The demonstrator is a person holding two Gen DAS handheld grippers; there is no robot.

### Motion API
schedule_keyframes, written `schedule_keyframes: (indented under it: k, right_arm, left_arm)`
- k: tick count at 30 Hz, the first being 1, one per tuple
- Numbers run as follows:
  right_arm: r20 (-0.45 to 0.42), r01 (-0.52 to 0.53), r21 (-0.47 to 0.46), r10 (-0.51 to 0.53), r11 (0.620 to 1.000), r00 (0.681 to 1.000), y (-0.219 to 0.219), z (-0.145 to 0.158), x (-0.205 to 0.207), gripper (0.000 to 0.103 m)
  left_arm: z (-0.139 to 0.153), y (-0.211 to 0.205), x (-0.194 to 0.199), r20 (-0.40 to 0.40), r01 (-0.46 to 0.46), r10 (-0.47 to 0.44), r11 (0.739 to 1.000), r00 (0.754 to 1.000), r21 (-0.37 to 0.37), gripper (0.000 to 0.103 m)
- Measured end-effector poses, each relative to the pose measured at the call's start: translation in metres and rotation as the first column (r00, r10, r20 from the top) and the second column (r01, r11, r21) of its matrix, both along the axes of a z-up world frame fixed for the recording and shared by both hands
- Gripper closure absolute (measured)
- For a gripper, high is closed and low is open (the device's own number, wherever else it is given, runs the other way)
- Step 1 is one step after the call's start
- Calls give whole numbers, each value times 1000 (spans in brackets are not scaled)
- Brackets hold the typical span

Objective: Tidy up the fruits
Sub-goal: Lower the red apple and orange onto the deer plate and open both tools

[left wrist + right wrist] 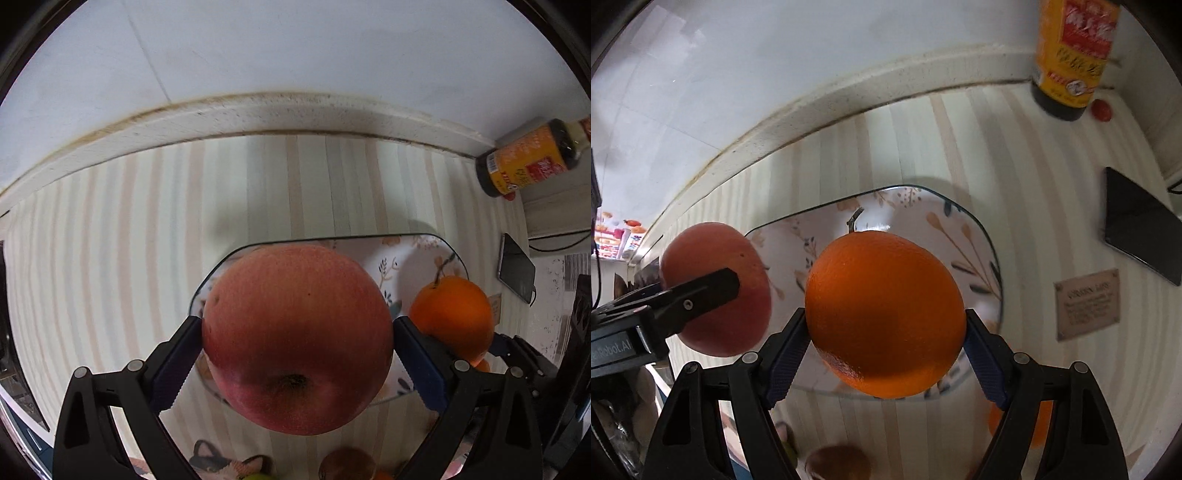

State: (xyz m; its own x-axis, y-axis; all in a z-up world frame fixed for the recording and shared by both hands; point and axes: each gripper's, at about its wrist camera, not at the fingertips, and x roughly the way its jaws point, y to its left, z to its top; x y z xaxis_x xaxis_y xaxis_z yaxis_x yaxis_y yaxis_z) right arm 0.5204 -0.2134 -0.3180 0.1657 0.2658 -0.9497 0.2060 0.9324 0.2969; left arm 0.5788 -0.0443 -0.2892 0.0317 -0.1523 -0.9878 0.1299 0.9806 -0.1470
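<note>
Left wrist view: the left gripper [297,350] points down and its fingers [177,365] squeeze a big red apple [295,339] from both sides. The apple hangs in the air over the near part of a flowery plate [417,247] that sits on the striped surface [129,240]. In the right wrist view the right gripper [886,325] holds an orange [886,314] with a little stem, its fingers [786,358] pressed on the two sides. The orange is over the middle of the plate too, and the apple is just beside it, on the left.

The step looks like putting both fruits down on the plate. To do it well, keep the two fruits apart so they do not bump. Bring each one down slowly until it touches the plate, then let go gently, because round fruit can roll. The apple should go on the left half and the orange on the right half. A brown fruit [838,463] and another orange one [1045,424] wait on the surface near the plate. Stay away from the bottle [1071,55] and the phone [1141,240]
</note>
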Motion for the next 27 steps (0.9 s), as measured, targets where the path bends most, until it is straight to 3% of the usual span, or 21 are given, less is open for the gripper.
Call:
schedule_keyframes:
  k: [12, 14, 17, 23, 27]
  right_arm:
    - [-18, -55, 15, 56, 998, 998, 5, -23, 23, 19]
    - [-24, -68, 2, 68, 998, 997, 7, -18, 21, 17]
    - [3, -99, -38, 99, 994, 995, 10, -7, 31, 5]
    - [11, -134, -102, 136, 986, 991, 13, 10, 36, 5]
    - [14, -132, -92, 134, 987, 991, 9, 19, 32, 5]
  left_arm:
    - [-20, -7, 10, -61, 2, 0, 1000, 998, 28, 0]
    - [-21, -5, 12, -64, 1, 0, 1000, 998, 25, 0]
    - [-21, -1, 12, -72, -22, 24, 999, 997, 24, 0]
    - [-21, -5, 11, -73, -25, 27, 999, 997, 32, 0]
    - [-14, -1, 11, -68, -38, 38, 999, 997, 7, 0]
